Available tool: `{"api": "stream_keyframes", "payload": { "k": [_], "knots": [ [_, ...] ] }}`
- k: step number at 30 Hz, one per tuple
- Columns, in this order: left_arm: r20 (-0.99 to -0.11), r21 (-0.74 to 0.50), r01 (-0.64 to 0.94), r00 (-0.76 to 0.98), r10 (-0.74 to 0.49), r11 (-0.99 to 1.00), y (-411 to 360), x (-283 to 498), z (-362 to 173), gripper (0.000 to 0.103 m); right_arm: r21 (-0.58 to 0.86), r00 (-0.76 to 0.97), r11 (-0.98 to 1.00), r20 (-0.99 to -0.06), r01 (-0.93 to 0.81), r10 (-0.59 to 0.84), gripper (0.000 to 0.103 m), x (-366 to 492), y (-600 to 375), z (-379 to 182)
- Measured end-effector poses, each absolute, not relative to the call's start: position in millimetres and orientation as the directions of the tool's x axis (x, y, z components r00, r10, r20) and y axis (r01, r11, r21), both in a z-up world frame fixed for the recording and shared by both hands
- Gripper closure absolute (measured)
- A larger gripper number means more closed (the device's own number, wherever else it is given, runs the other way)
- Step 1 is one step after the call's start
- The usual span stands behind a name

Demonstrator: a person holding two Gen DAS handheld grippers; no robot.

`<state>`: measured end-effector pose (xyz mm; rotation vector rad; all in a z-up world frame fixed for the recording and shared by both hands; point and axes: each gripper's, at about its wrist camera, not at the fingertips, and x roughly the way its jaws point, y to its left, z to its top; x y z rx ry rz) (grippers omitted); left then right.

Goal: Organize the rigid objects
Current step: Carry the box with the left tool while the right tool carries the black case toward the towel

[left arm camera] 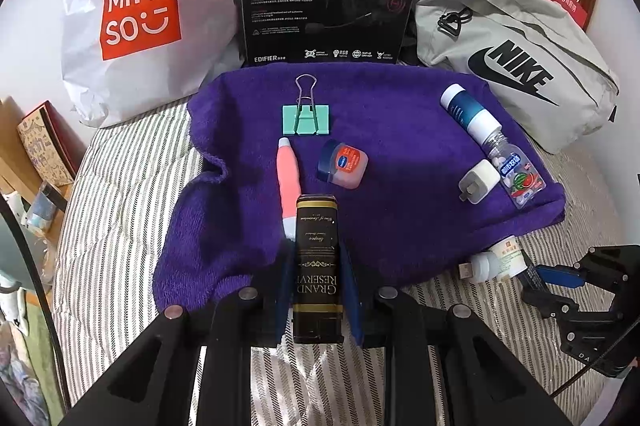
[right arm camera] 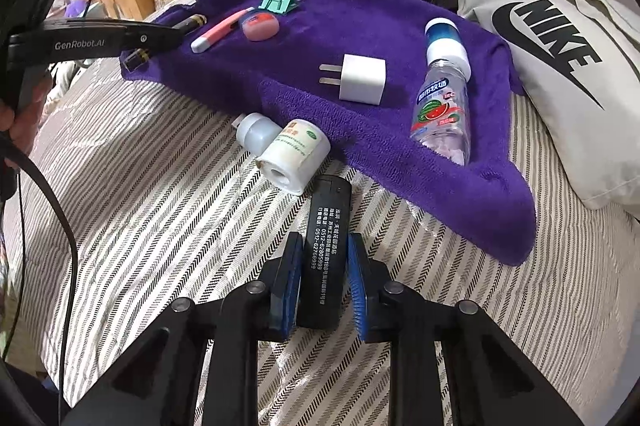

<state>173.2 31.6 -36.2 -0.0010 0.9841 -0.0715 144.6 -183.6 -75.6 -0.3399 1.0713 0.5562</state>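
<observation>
- Jaws of left gripper (left arm camera: 318,290) pinching tall black-and-gold rectangular box (left arm camera: 316,266), low centre, over purple towel (left arm camera: 400,153).
- Jaws of right gripper (right arm camera: 325,274) clamped on slim black printed lighter (right arm camera: 322,250), lower centre, over striped bed (right arm camera: 160,185).

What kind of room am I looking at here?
Probably a bedroom: the items lie on a striped quilted bedspread, with a white Miniso shopping bag and a grey Nike bag propped against the white wall behind.
</observation>
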Motion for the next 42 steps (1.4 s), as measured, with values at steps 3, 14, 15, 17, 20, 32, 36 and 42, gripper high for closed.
{"api": "stream_keyframes", "payload": {
  "k": [3,14,15,17,20,32,36,42],
  "knots": [
    [-0.833,-0.036,0.058,0.55,-0.062,0.998,31,173,-36,0.08,0.015,0.349,0.815,-0.899,-0.579,0.265,0.081,144,-186,-75],
    [-0.836,-0.047,0.071,0.543,-0.078,0.996,21,182,-34,0.08,0.051,0.367,0.837,-0.883,-0.545,0.293,0.081,142,-205,-50],
    [-0.837,-0.049,0.072,0.541,-0.08,0.996,20,184,-35,0.08,0.054,0.372,0.837,-0.879,-0.544,0.298,0.081,143,-206,-46],
    [-0.841,-0.053,0.076,0.534,-0.085,0.996,17,189,-37,0.08,0.058,0.376,0.835,-0.875,-0.547,0.307,0.081,148,-206,-40],
    [-0.844,-0.063,0.08,0.527,-0.096,0.995,14,195,-39,0.08,0.066,0.388,0.836,-0.864,-0.545,0.321,0.081,159,-206,-30],
    [-0.857,-0.065,0.127,0.501,-0.121,0.99,6,222,-48,0.08,0.14,0.407,0.834,-0.822,-0.533,0.399,0.081,223,-189,-16],
    [-0.856,-0.058,0.142,0.502,-0.122,0.988,5,221,-49,0.08,0.165,0.406,0.838,-0.816,-0.519,0.412,0.081,251,-183,-20],
    [-0.862,-0.039,0.168,0.492,-0.118,0.985,5,217,-49,0.08,0.165,0.389,0.833,-0.826,-0.528,0.409,0.081,285,-164,-31]
  ]
}}
